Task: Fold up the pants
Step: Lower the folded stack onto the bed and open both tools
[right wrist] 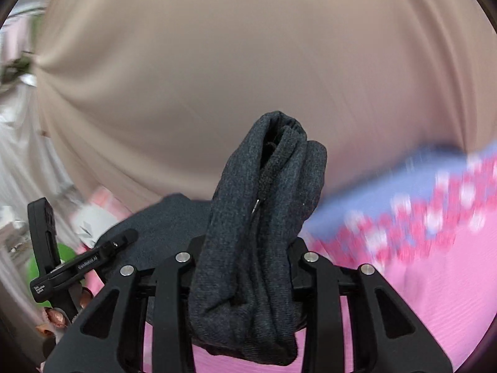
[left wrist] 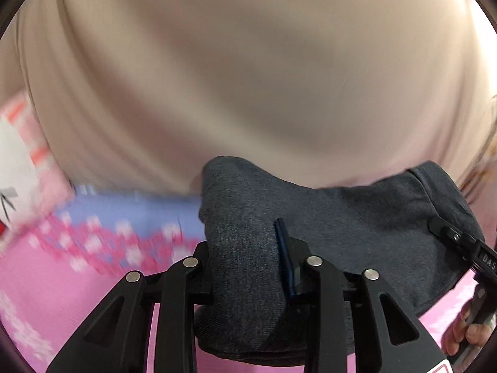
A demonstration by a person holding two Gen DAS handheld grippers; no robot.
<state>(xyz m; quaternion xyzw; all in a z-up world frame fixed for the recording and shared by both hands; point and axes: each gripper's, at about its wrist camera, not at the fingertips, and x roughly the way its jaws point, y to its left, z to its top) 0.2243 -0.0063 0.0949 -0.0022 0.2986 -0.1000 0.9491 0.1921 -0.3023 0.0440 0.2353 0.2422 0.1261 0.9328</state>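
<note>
The pants [left wrist: 341, 217] are dark grey knit fabric, held up between both grippers above a pink bed cover. My left gripper [left wrist: 248, 267] is shut on one bunched end of the pants. My right gripper [right wrist: 245, 248] is shut on the other end [right wrist: 267, 192], which stands up as a thick folded wad. The right gripper also shows at the right edge of the left wrist view [left wrist: 462, 242]. The left gripper shows at the lower left of the right wrist view [right wrist: 102, 255]. The fingertips of both are buried in cloth.
The person's beige top [left wrist: 248, 77] fills the background close ahead. The pink bed cover [left wrist: 62, 279] has a blue and pink flower band [right wrist: 403, 205]. A white and pink cushion [left wrist: 21, 161] lies at the left. The scene is motion-blurred.
</note>
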